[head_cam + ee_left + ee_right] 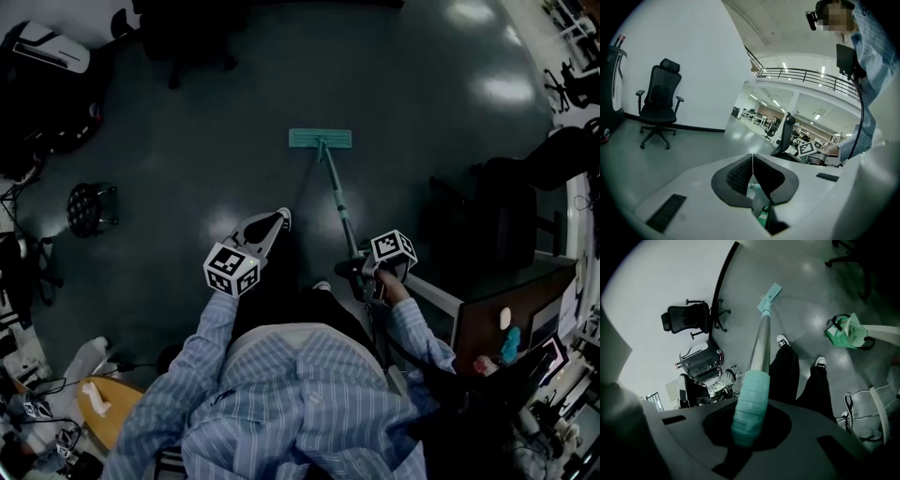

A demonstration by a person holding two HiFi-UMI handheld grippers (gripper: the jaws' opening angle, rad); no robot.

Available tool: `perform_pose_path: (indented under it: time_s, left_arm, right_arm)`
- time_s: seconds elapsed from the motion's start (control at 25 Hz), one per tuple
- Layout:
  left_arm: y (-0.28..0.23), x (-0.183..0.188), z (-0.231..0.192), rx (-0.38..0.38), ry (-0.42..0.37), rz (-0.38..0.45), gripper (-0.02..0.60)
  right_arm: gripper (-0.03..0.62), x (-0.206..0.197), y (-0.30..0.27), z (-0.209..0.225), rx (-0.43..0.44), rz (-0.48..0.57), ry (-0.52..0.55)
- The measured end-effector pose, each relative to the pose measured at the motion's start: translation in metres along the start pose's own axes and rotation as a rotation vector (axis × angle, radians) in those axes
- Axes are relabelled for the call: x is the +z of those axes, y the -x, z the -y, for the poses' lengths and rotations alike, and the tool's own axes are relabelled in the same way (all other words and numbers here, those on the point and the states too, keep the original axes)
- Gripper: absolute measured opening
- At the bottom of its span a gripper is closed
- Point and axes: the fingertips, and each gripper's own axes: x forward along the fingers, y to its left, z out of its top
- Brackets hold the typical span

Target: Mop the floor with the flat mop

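While the dark, glossy floor [187, 141] spreads out ahead of both tongs, a black office chair [658, 105] stands by the white wall [693, 56], well beyond the left tongs [752, 157]. The flat mop [320, 139] rests its teal head flat on the floor, well ahead of the right tongs [748, 427], and its metal pole [336, 192] slants back to them. The right tongs are clamped on the pole's teal grip [751, 399]. The left tongs are pressed together with nothing between them, apart from the pole on its left.
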Motion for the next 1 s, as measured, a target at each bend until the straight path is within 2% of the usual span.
perform_pose_path:
  time_s: [0.48, 0.8, 1.0]
  left_arm:
    - [-0.028, 0.033, -0.106, 0.006, 0.023, -0.053, 0.006]
    - [-0.069, 0.051, -0.158, -0.007, 0.026, -0.072, 0.006]
    - [-0.097, 0.072, -0.186, -0.012, 0.012, -0.041, 0.006]
  right_arm:
    - [0.012, 0.145, -0.024, -0.094, -0.022, 0.034, 0.022]
    - [0.011, 0.255, -0.026, -0.14, -0.06, 0.039, 0.05]
    - [0.011, 0.331, -0.019, -0.18, -0.011, 0.077, 0.036]
